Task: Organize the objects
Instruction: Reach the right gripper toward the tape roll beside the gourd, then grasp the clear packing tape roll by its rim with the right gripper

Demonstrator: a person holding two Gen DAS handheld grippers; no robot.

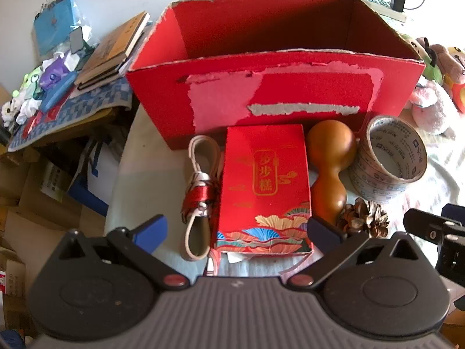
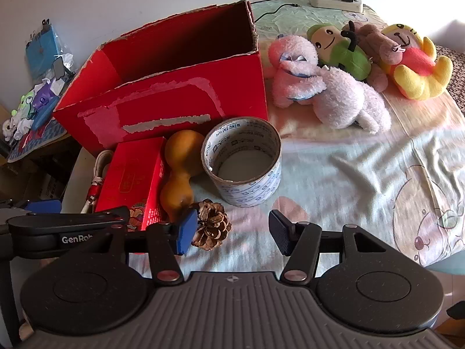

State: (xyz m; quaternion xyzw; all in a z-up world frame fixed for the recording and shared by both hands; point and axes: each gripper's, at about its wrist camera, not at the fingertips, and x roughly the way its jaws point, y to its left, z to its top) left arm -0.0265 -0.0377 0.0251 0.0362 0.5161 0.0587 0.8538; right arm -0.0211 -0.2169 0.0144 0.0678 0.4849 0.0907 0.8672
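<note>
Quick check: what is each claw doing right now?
Left claw: open, straddling the small red box, not gripping.
Right claw: open, empty, beside the pine cone.

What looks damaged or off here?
The big red box: its top edge is ragged, with the flaps torn off, and its front face has peeled patches showing pale pink and grey under the red. The small red box, gourd, tape roll and pinecone in front of it look intact.

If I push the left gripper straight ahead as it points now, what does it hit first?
Most likely the small red box: it lies between the open jaws of the left gripper, dead ahead. The big red carton stands behind it. Depth is hard to judge through the fisheye.
</note>
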